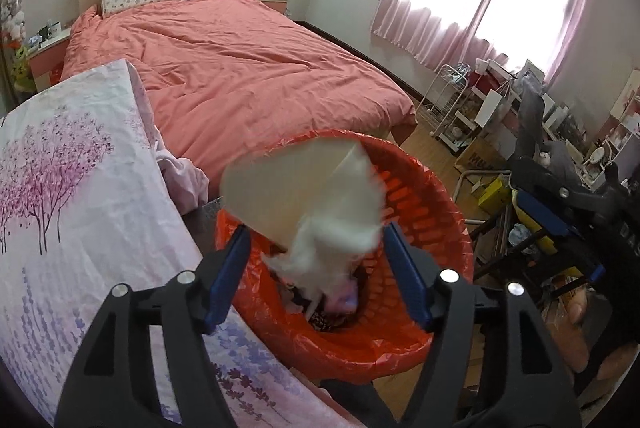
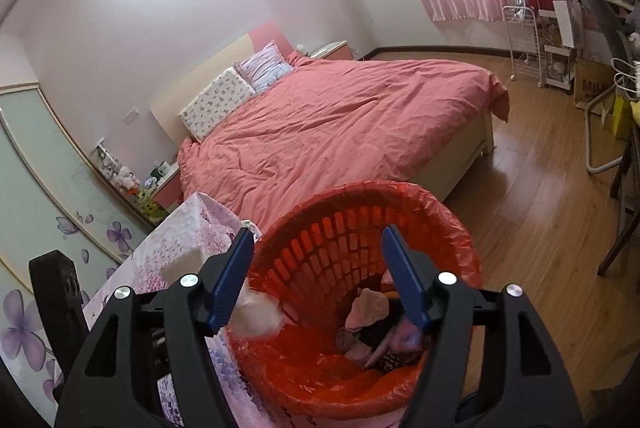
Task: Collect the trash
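Observation:
An orange slotted trash basket (image 1: 436,195) with an orange plastic liner stands beside the table; it also shows in the right wrist view (image 2: 352,228). Crumpled trash (image 2: 376,332) lies at its bottom. In the left wrist view a pale, blurred piece of paper trash (image 1: 316,199) is in the air over the basket mouth, between and ahead of my open left gripper (image 1: 316,232). It shows at the basket's left rim in the right wrist view (image 2: 256,312). My right gripper (image 2: 316,236) is open and empty above the basket.
A table with a floral purple cloth (image 1: 80,195) is left of the basket. A bed with a coral duvet (image 1: 240,59) lies behind. A cluttered rack and shelves (image 1: 500,99) stand at the right by pink curtains. Wooden floor (image 2: 540,187) lies right of the basket.

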A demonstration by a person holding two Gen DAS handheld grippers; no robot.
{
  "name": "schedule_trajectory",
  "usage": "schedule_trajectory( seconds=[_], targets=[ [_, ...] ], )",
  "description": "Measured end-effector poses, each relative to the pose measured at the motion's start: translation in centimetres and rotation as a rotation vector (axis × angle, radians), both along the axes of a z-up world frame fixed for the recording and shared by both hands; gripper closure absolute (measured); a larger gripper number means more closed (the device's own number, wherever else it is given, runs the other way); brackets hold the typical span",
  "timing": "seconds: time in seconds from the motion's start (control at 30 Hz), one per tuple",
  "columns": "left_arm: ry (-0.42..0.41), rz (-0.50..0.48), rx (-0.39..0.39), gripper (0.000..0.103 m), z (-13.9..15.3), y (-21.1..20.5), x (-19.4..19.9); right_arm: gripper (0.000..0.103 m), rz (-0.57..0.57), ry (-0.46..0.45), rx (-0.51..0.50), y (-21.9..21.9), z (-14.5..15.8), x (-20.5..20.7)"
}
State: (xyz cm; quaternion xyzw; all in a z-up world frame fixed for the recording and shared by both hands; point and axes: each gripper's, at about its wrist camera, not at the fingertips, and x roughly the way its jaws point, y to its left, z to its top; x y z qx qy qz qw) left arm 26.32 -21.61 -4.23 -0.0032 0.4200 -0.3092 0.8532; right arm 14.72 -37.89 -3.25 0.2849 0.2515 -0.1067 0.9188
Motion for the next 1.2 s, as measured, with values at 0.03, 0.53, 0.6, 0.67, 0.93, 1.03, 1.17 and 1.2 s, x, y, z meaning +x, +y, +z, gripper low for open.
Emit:
schedule_trajectory(
  seconds=[0.03,0.53,0.6,0.67,0.93,1.03,1.17,1.2],
  targets=[
    [-0.003,0.004,0.002,0.034,0.1,0.3,-0.2,0.033,-0.003,-0.001,-0.005,0.0,0.1,-0.1],
    [-0.161,0.108,0.069,0.012,4.1,3.4,-4.0,0.012,-0.025,-0.037,-0.179,2.4,2.3,-3.8],
    [-0.199,0.152,0.095,0.009,5.0,5.5,-5.0,0.012,-0.020,-0.045,-0.193,3.4,2.6,-4.5],
    [-0.235,0.200,0.117,0.006,5.9,7.5,-6.2,0.008,-0.017,-0.046,-0.205,4.3,2.7,-5.1],
    [-0.344,0.414,0.177,0.004,8.1,16.4,-13.0,0.002,-0.068,-0.034,-0.396,10.7,3.3,-8.6],
    [-0.358,0.464,0.177,0.004,7.9,18.8,-15.9,0.002,-0.078,-0.048,-0.452,12.7,3.0,-10.1],
    [-0.351,0.523,0.177,0.004,7.1,21.1,-19.6,0.002,-0.087,-0.053,-0.518,15.5,2.4,-12.3],
    [-0.355,0.536,0.179,0.004,6.8,21.5,-20.5,0.002,-0.084,-0.052,-0.522,15.9,2.2,-12.7]
  ],
)
